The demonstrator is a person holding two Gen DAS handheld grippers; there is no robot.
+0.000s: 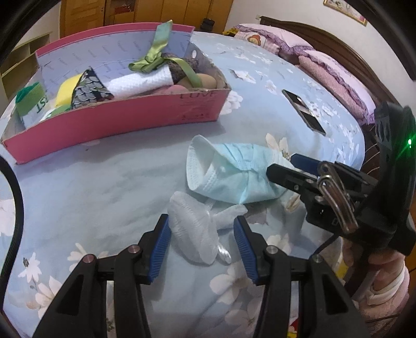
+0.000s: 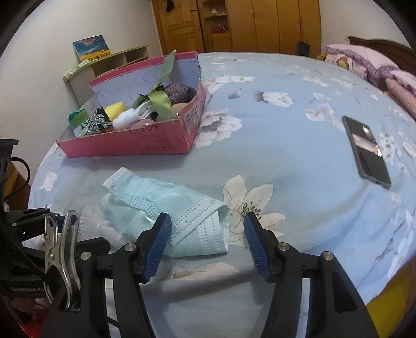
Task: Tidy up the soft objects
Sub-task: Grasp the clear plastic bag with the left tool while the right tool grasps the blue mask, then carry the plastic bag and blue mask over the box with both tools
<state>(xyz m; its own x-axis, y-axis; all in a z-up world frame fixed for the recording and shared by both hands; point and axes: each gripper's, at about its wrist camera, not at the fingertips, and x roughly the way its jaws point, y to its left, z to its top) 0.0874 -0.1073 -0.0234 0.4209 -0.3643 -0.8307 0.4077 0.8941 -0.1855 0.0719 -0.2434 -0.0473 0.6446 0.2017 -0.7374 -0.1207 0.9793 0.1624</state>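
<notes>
A light blue face mask [image 1: 234, 176] [image 2: 166, 205] lies crumpled on the flowered bedsheet. A white mask [image 1: 192, 234] [image 2: 91, 223] lies just in front of it, partly tucked under it. My left gripper [image 1: 202, 247] stands open astride the white mask; the left pad is at its edge and the right pad is clear of it. My right gripper [image 2: 208, 244] [image 1: 283, 165] is open around the near end of the blue mask, its pads not pressing on it. The pink cardboard box [image 1: 156, 114] [image 2: 130, 143] behind holds several soft items, among them a green ribbon [image 1: 156, 52].
A dark phone [image 1: 303, 111] [image 2: 366, 150] lies on the bed to the right. Pink and purple pillows [image 1: 338, 78] [image 2: 364, 59] sit by the wooden headboard. Wooden wardrobes [image 2: 234, 23] and a low shelf [image 2: 111, 62] stand beyond the bed.
</notes>
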